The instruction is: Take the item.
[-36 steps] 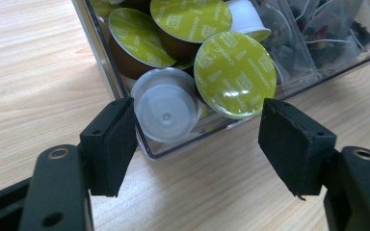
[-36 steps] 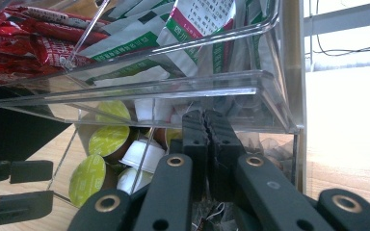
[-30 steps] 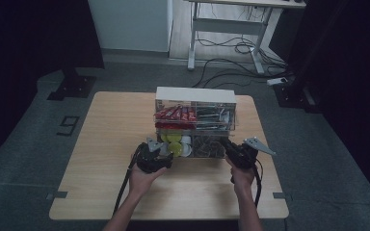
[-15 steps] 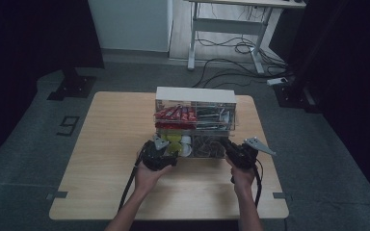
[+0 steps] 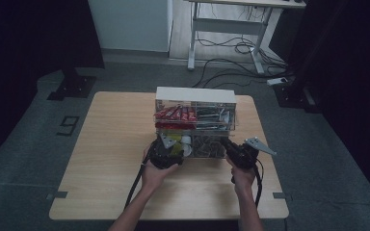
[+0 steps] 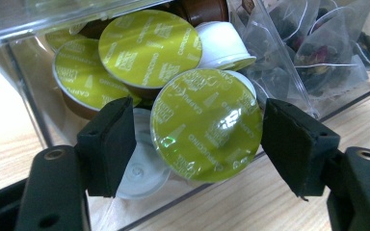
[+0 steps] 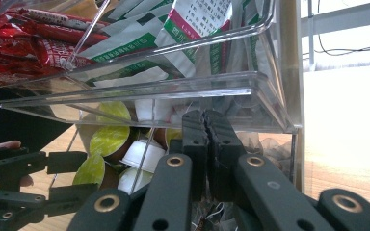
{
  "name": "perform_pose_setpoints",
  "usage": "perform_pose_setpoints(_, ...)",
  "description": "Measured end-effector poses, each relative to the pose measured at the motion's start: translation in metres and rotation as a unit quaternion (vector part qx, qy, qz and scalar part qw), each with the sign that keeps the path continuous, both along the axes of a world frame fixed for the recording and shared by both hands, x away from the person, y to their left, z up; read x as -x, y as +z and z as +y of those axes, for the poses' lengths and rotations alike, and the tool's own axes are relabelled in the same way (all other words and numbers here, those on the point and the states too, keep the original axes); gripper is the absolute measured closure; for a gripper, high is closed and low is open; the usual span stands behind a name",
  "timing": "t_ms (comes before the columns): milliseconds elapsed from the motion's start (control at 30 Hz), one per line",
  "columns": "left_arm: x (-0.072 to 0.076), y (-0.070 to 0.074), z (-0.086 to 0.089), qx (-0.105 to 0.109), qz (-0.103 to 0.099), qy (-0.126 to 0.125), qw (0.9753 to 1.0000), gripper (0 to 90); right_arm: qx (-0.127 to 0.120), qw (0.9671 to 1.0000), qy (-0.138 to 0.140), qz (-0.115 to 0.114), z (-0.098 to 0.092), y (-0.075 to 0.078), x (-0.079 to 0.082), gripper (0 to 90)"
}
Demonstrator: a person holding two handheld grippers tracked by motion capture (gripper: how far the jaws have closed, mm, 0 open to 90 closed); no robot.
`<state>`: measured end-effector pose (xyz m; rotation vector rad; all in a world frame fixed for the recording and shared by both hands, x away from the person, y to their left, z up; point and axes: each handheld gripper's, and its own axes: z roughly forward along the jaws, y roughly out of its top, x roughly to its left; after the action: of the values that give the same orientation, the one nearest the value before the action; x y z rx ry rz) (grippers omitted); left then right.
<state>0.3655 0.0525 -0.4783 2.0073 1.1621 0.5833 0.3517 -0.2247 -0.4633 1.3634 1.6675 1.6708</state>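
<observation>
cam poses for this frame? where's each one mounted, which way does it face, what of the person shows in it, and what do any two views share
High view: fixed above the person's side, facing forward and down on the table; both forearms, left gripper and right gripper at the clear organizer.
Left gripper view: rides the left gripper, looking along its open fingers at a green-lidded capsule between them.
Right gripper view: rides the right gripper, fingers together, facing the organizer's front; the left gripper shows lower left.
Shared: both gripper views show the capsules; all three show the organizer.

Your right gripper point(image 7: 207, 126) has its jaws pressed together against the clear organizer point(image 7: 250, 82). Upper tier holds red sachets point(image 7: 24, 45) and green-white packets point(image 7: 173, 33); lower tier holds yellow-lidded capsules point(image 7: 108, 139). Left gripper point(image 7: 24, 185) sits at lower left.
</observation>
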Motion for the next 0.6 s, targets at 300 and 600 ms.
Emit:
perform_pose_setpoints(300,0.0014,-0.0027,-0.0102,-0.014,-0.011,-0.001,0.9998,30.5,0.000,1.0000,-0.001,0.000,-0.0002,0.0000,0.0002,86.5)
perform_pose_setpoints(600,0.0006,-0.0057,-0.0069,0.011,-0.002,-0.010,0.9999,37.9,-0.001,1.0000,-0.003,0.000,-0.0020,-0.0002,0.0001,86.5)
